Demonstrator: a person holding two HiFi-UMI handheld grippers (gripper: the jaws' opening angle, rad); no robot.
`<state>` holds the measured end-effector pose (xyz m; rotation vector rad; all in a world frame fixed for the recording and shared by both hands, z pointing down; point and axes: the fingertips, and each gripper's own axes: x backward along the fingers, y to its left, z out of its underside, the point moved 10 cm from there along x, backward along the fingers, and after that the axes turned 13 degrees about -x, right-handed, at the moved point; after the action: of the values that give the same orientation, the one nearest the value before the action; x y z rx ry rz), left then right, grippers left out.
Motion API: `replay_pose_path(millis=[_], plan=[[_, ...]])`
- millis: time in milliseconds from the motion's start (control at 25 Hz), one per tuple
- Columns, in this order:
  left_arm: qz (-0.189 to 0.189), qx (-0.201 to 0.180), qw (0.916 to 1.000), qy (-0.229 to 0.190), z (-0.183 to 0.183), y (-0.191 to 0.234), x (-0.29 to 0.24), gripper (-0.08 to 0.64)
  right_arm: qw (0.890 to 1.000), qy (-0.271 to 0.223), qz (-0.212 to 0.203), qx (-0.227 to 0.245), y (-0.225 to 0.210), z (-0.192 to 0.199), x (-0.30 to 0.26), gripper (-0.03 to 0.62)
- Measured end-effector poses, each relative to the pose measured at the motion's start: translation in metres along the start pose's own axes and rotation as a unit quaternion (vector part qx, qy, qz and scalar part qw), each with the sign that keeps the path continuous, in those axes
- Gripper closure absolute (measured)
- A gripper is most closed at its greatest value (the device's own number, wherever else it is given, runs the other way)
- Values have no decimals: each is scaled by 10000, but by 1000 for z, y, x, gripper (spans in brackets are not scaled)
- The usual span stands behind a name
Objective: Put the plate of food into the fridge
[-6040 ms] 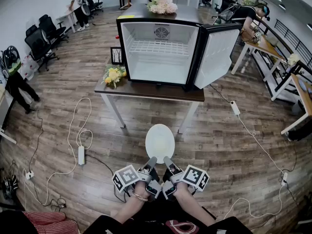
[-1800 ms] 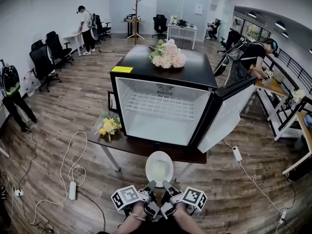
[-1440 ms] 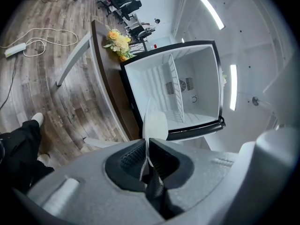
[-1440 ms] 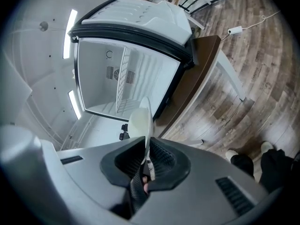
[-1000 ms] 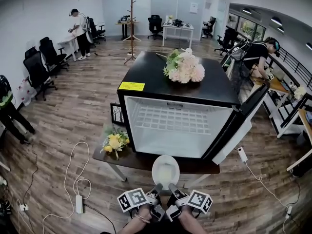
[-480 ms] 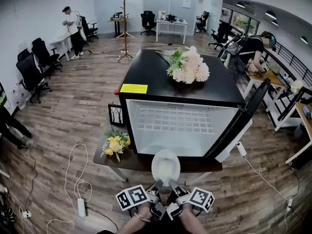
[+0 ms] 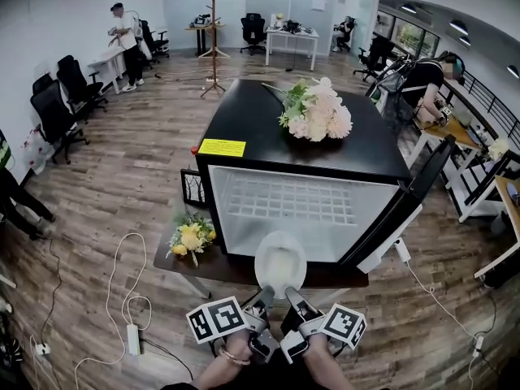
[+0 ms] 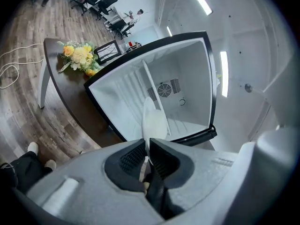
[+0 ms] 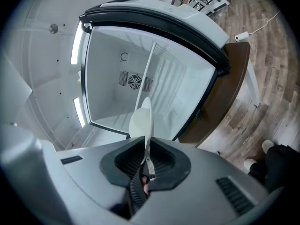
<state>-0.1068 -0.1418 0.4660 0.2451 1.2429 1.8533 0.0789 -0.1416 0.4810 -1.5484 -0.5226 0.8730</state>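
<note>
Fingers of my left gripper are nearly closed, pinching the near rim of the white plate. The right gripper does the same, its fingers clamped on that rim just beside the left pair. From the head view I see both grippers side by side, the left and the right, with the plate reaching forward from them. It hangs over the front strip of the dark table, right in front of the open fridge and not yet inside. What lies on the plate is pale and I cannot make it out.

On the table to the left lies a yellow bouquet, with a small picture frame behind it, beside the fridge's wall. Inside the white compartment a wire shelf spans the upper part; below it the space is free. The door is swung out to the right. A bunch of pink and white flowers lies on the fridge's black top. Farther off are office chairs, a coat stand and a standing person.
</note>
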Motion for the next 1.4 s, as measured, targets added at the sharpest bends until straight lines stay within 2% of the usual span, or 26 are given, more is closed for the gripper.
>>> replay_pose_path(millis=[120,520,1400], plan=[[26,-83,9999,-67,-8,-8,0,528,9999,56,-123,-41,12,-4,-3,551],[62,-136,9996,-239,-29,-20,-1,528,9998,93,-164,4,33,-11,-13,551],[42,-31,9989,-458,-81,-4,-21,526,9996,136,-252,-59,57,-23,-71,551]])
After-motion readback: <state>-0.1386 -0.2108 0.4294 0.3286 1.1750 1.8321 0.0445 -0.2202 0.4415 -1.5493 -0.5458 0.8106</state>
